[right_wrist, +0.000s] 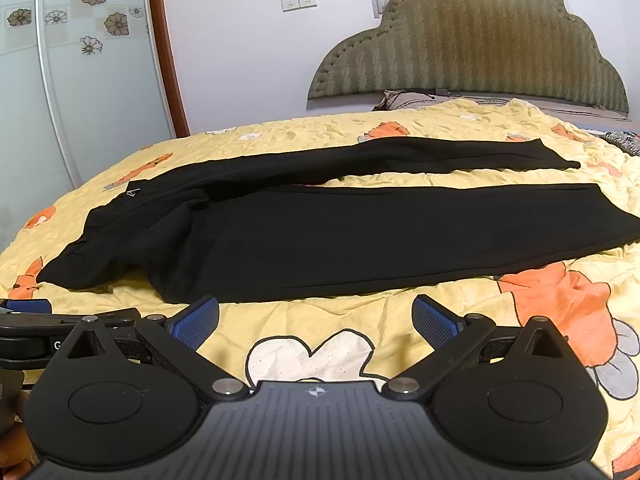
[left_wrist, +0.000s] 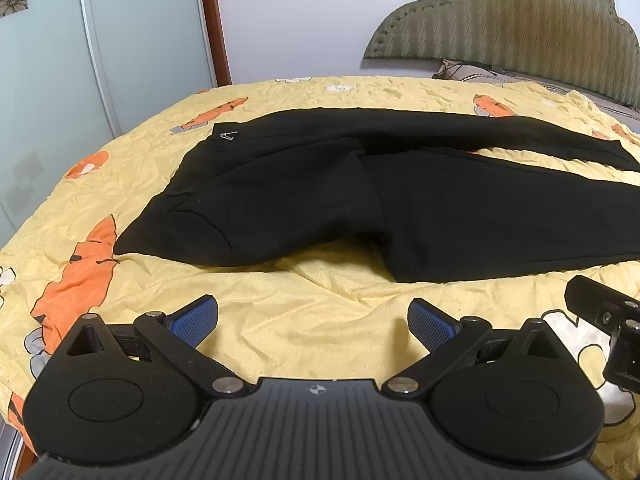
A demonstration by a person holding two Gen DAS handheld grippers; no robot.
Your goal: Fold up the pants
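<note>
Black pants (left_wrist: 360, 192) lie spread flat on a yellow bedspread (left_wrist: 304, 312), waistband to the left, both legs running right with a narrow gap between them. In the right wrist view the same pants (right_wrist: 360, 236) stretch across the bed, leg hems at the right. My left gripper (left_wrist: 313, 322) hovers open over bare bedspread just in front of the crotch area, nothing between its blue pads. My right gripper (right_wrist: 316, 322) is also open, in front of the near leg's lower edge. Part of the right gripper (left_wrist: 612, 328) shows at the left wrist view's right edge.
The bedspread (right_wrist: 344, 344) carries orange and white cartoon prints. An olive padded headboard (right_wrist: 472, 40) and a pillow stand at the far right. A frosted sliding door (left_wrist: 100, 60) with flower prints and a brown door frame are at the left. The left gripper (right_wrist: 28, 332) shows beside the right one.
</note>
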